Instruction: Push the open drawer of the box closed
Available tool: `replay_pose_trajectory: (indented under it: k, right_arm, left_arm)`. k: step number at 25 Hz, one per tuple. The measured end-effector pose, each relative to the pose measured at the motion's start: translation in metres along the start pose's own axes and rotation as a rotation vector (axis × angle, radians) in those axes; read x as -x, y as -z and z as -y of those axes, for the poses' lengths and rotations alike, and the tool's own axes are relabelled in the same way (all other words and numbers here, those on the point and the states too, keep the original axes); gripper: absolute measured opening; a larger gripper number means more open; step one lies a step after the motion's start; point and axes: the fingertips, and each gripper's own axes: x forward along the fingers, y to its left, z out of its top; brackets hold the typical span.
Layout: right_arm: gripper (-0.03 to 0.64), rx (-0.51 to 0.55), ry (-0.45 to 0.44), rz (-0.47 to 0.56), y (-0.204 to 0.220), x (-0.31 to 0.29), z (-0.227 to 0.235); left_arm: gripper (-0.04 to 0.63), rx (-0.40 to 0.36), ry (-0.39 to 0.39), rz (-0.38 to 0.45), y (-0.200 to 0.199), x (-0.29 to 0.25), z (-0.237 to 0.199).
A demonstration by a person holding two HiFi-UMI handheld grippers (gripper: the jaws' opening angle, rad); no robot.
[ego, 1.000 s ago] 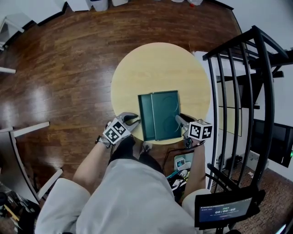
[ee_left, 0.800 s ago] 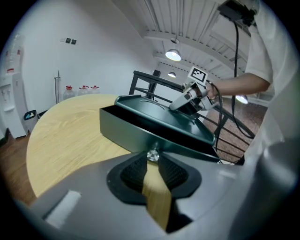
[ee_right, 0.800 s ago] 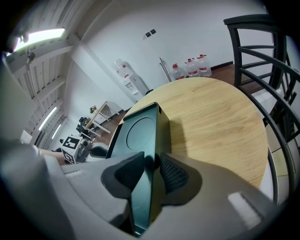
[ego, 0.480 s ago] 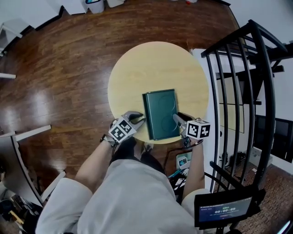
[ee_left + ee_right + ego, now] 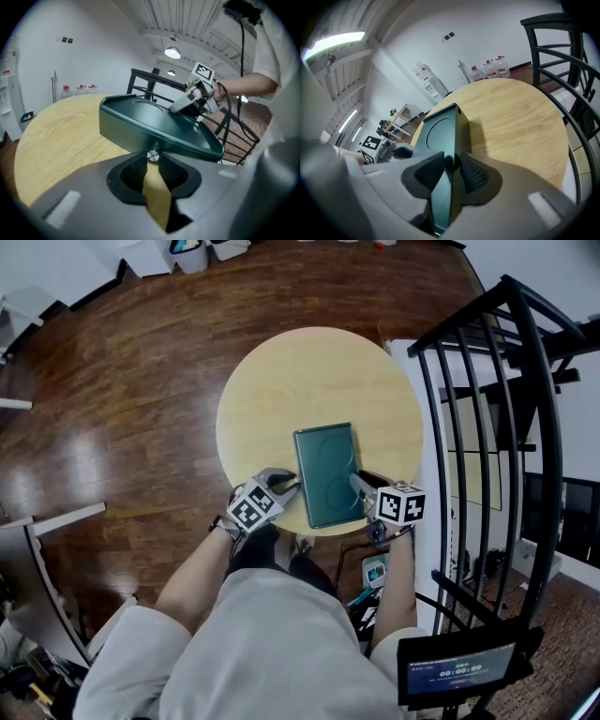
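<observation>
Head view: dark green rectangular plastic box (image 5: 326, 474) sits at the near edge of the round pale wooden table (image 5: 281, 390), right gripper (image 5: 357, 480) clamped on its right edge, left gripper (image 5: 287, 486) with jaws apart astride the small silver drawer knob (image 5: 153, 155); best to brace right and push squarely rightward until flush.

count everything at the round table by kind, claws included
round table: 1
green box: 1
claws: 2, left claw and right claw
total: 4
</observation>
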Motion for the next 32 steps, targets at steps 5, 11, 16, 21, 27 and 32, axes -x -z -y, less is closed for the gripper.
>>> replay_pose_trajectory:
  k: [5,11,16,21,27,32]
  right_arm:
    - [0.11,0.0,0.001,0.007,0.0,0.001,0.0]
    - [0.11,0.009,-0.002,0.008,0.0,0.002,-0.001]
    - [0.111,0.025,0.01,0.009,-0.001,-0.001,-0.001]
    - [0.11,0.167,0.123,0.02,-0.003,0.0,0.002]
    - [0.1,0.37,0.254,0.076,-0.012,0.016,-0.002]
    - [0.063,0.44,0.276,0.175,-0.033,0.036,-0.015]
  left_arm:
    - [0.084,-0.006,0.004,-0.003,0.0,0.0,0.0]
    - [0.084,-0.001,-0.019,-0.006,-0.003,-0.002,0.001]
    - [0.088,0.013,-0.065,0.0,-0.003,-0.002,-0.001]
    - [0.117,0.047,-0.115,0.039,-0.007,0.001,-0.003]
    - [0.084,0.034,-0.192,0.061,-0.015,0.011,-0.006]
    - [0.033,-0.044,-0.28,0.105,-0.034,0.026,-0.012]
